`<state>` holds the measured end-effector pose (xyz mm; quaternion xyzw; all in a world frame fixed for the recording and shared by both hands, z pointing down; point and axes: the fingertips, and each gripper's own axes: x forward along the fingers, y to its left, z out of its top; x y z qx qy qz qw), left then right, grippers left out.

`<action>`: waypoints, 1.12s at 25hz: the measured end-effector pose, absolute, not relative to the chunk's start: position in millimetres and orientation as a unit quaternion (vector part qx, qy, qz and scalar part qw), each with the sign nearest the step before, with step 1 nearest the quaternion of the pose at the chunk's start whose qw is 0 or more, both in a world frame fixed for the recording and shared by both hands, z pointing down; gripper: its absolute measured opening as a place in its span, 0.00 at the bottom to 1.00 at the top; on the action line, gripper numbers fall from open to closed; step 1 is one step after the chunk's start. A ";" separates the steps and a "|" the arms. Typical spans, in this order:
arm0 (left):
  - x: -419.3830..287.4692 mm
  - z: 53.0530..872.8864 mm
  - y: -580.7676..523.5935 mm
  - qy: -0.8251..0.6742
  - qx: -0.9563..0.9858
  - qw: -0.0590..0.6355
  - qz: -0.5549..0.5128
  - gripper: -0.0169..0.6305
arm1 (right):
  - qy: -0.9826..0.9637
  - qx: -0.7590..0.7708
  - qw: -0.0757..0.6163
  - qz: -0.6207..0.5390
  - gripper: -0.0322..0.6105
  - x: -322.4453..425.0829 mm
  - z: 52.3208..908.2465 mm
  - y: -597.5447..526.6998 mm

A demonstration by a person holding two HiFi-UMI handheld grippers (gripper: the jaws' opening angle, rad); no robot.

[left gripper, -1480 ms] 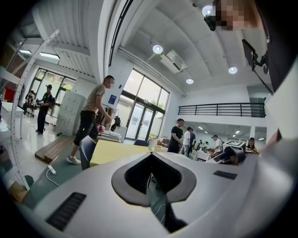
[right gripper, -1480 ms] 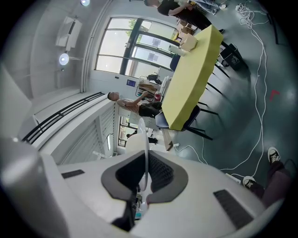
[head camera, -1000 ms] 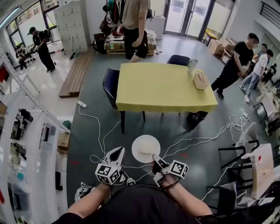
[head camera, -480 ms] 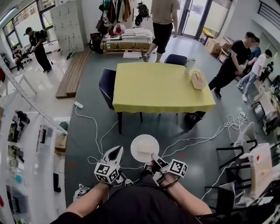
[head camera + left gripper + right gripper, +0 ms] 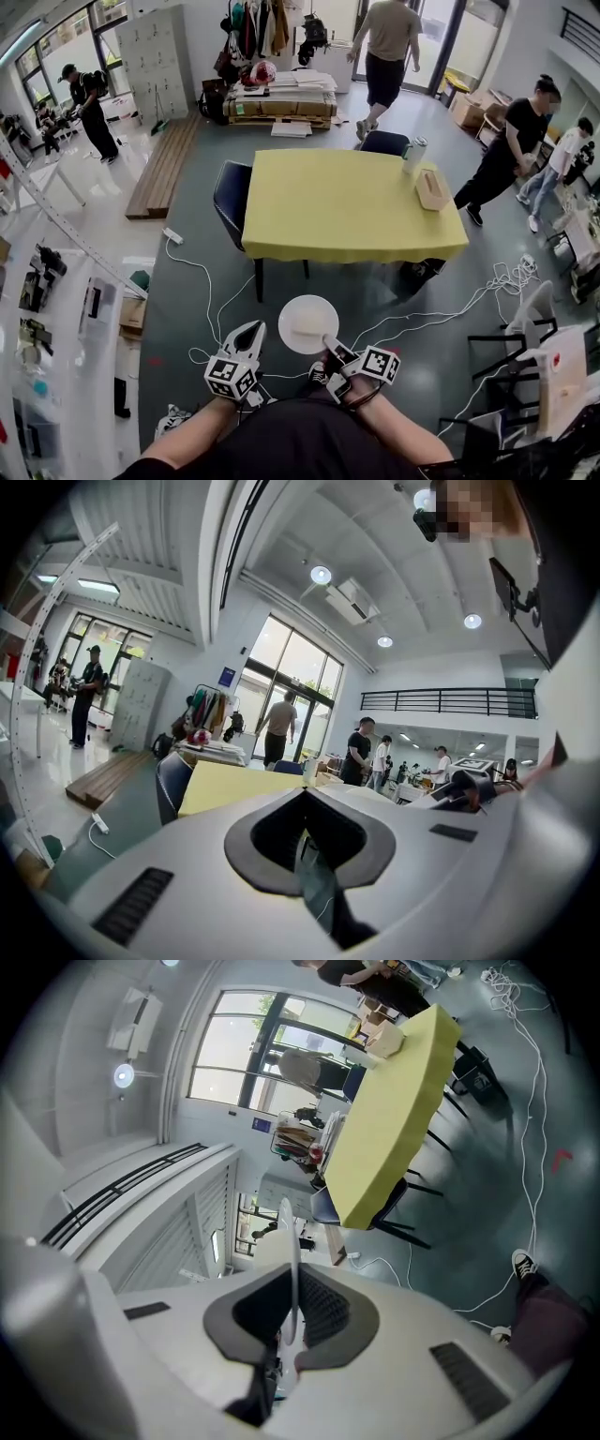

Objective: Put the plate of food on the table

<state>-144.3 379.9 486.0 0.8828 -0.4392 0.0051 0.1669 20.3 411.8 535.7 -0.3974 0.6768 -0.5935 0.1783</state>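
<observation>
A round white plate point(image 5: 298, 317) with a pale piece of food point(image 5: 307, 327) hangs level over the grey floor, short of the yellow table point(image 5: 352, 202). My right gripper point(image 5: 329, 343) is shut on the plate's near right rim. In the right gripper view the plate point(image 5: 293, 1241) shows edge-on, clamped between the jaws of the right gripper point(image 5: 292, 1312), with the table point(image 5: 394, 1119) ahead. My left gripper point(image 5: 251, 329) floats left of the plate, apart from it, jaws together and holding nothing. From the left gripper point(image 5: 305, 841) the table point(image 5: 234, 785) lies straight ahead.
Dark chairs stand at the table's left side point(image 5: 231, 192) and far side point(image 5: 384, 142). A tissue box point(image 5: 432, 189) and a can-shaped container point(image 5: 415, 152) sit at the table's right end. Cables point(image 5: 211, 300) trail over the floor. Several people point(image 5: 511, 141) stand around; white shelves point(image 5: 56, 281) line the left.
The table has come slightly nearer and looks larger. The person at the back has walked right toward the doors. Both grippers keep their hold and spacing.
</observation>
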 end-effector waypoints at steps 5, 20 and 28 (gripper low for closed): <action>-129.9 486.0 354.8 -0.448 0.878 0.170 0.005 0.04 | 0.677 -0.391 0.176 -0.599 0.08 34.7 539.1 384.1; -92.2 490.6 293.9 -0.501 0.845 0.186 0.002 0.04 | 0.698 -0.351 0.163 -0.603 0.08 75.3 531.9 306.3; -70.7 489.5 268.1 -0.529 0.830 0.175 -0.001 0.04 | 0.706 -0.333 0.154 -0.606 0.08 100.7 530.6 273.5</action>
